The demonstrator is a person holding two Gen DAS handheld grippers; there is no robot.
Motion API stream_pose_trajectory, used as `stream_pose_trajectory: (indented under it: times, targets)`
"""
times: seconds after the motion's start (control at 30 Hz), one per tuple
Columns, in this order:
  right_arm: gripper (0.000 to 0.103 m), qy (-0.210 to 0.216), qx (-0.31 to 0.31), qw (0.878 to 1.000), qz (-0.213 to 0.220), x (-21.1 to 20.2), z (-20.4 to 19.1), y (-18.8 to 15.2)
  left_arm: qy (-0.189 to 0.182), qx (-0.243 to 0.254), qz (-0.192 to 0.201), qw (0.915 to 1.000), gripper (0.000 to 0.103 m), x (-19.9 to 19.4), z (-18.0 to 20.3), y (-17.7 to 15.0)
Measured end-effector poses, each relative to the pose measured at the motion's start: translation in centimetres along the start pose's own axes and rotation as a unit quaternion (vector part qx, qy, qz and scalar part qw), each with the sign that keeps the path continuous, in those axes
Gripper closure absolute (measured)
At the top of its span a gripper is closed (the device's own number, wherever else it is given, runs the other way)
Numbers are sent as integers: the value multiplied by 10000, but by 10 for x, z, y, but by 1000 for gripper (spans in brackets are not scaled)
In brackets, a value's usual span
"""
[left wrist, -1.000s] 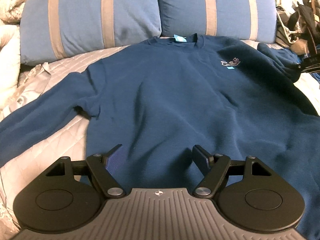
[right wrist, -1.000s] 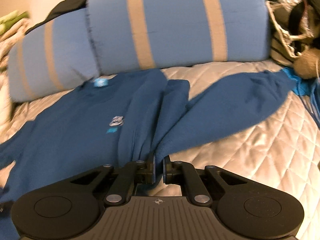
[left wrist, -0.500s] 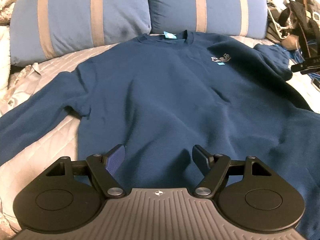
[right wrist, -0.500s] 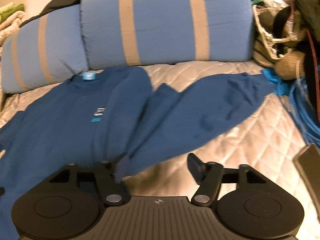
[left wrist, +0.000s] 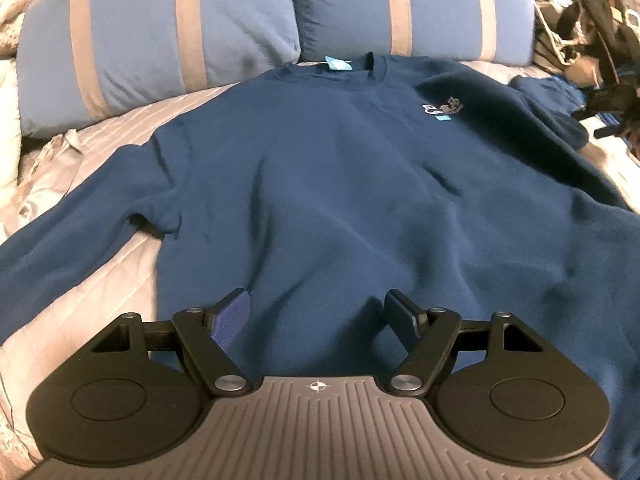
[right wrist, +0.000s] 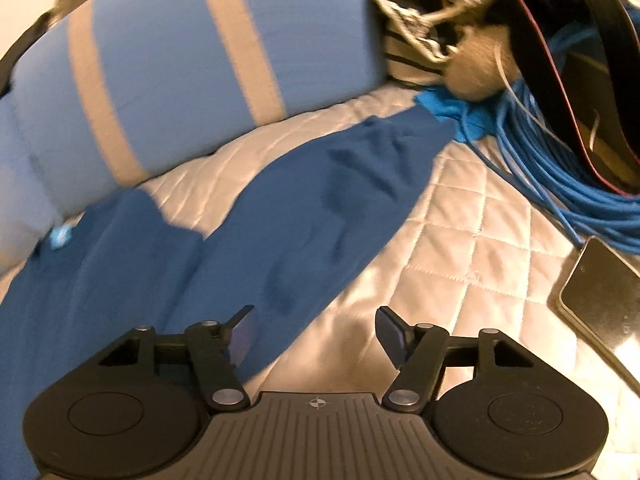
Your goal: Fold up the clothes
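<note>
Sweater [left wrist: 340,200] flat on quilt [right wrist: 460,260], front up, collar toward pillows [left wrist: 160,40], hem nearest the cams; body's long axis runs hem-to-collar, straight away from left claw [left wrist: 316,316].

Key relation: right sleeve [right wrist: 340,200] lies spread out diagonally, cuff up-right toward blue cable [right wrist: 560,184], shoulder end down-left; its long axis runs from just ahead of right claw [right wrist: 314,330] up and to the right; right claw is the nearer one to it, left claw is over the hem mid-body, well apart from that sleeve.

Right claw: jaws apart and closing; sleeve's lower edge sits by the left pad, quilt under the rest of the gap; pads don't press cloth, nothing pinched.

Left claw: jaws spread wide, hovering over hem area, cloth below the gap but no pinch visible; can't tell if tips touch fabric.

Judgement: sleeve fold-in likely next; right claw would need to reach along the sleeve toward the cuff, then carry it across the chest. Phone [right wrist: 592,292] on quilt to the right, clear of sleeve.
</note>
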State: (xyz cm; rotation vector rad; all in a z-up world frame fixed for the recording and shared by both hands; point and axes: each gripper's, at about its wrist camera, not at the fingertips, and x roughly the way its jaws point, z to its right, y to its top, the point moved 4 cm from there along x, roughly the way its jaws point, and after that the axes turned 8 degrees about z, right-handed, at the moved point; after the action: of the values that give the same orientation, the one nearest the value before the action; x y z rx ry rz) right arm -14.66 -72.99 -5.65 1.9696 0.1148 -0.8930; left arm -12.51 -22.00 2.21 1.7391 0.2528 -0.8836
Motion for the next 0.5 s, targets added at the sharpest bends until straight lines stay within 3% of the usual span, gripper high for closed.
stream_pose_trajectory:
  times: [0.13,0.23,0.33,0.4,0.5]
  targets:
    - [48,-146,440,9989,83,22,12,4,176,-154,87,9997,29,-3,-2,0]
    - [54,-179,321,9990,248,32,6,6,372,-207,214,9989,29,-7,-4,0]
    - [69,-278,128,9989,361,39,-1,8,483,-291,284,9980,29,-10,-6,0]
    - [87,-259,-63,9990,359,39,-7,10,516,-369,299,9975,29,-11,-8,0]
    - [94,-104,-306,9991,272,33,-15,11,533,-416,265,9974,29,-10,-9,1]
